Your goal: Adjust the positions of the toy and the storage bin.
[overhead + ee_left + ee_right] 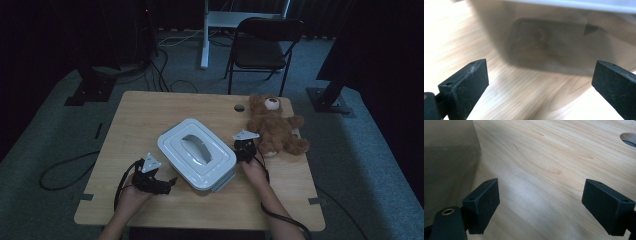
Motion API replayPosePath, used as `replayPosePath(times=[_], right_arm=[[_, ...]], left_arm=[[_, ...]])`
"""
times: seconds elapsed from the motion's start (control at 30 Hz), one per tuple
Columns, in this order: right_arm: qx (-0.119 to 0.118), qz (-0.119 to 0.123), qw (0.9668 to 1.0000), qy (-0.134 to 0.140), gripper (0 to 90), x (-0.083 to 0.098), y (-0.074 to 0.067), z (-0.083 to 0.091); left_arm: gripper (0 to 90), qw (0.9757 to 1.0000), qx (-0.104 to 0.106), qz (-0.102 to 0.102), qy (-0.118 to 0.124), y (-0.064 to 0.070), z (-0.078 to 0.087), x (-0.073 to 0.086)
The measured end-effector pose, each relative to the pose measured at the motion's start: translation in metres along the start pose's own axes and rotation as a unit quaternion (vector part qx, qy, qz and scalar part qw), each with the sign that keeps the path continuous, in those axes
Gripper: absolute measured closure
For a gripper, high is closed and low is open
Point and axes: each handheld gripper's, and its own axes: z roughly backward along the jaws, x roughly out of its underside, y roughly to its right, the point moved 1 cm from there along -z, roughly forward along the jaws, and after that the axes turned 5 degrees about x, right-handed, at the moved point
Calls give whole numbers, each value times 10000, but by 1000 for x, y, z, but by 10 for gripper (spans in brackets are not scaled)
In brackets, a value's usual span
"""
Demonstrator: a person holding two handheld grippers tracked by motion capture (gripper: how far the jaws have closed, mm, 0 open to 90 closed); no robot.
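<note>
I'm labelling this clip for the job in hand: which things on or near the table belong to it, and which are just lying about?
In the job:
- white lidded box, flanked by both grippers
- left gripper, open
- right gripper, open

Lying about:
- teddy bear on the table
- folding chair behind

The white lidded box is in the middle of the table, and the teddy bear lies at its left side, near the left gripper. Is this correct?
Not quite. The teddy bear lies to the right of the white lidded box, near the right gripper, as the high view shows. The box does sit mid-table.
</note>
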Motion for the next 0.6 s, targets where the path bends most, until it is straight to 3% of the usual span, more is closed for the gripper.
replayPosePath(times=[0.13,0.17,0.23,0.37,0.47,0.6], right_arm=[[131,1,9999,16,143,10,-1,9],[131,1,9999,16,143,10,-1,9],[107,-142,9998,71,143,18,0,17],[84,-74,9999,-12,143,28,-2,28],[14,-64,10000,-25,143,37,-4,39],[29,166,9998,-91,143,48,-5,54]], left_arm=[[13,9990,-202,320,-239,-11,4,10],[13,9990,-202,320,-239,-11,4,10],[13,9974,-146,572,-414,-19,7,16],[13,9957,-291,632,-606,-24,12,22],[13,9949,-337,737,-605,-28,19,23],[13,9947,-321,879,-415,-28,31,19]])
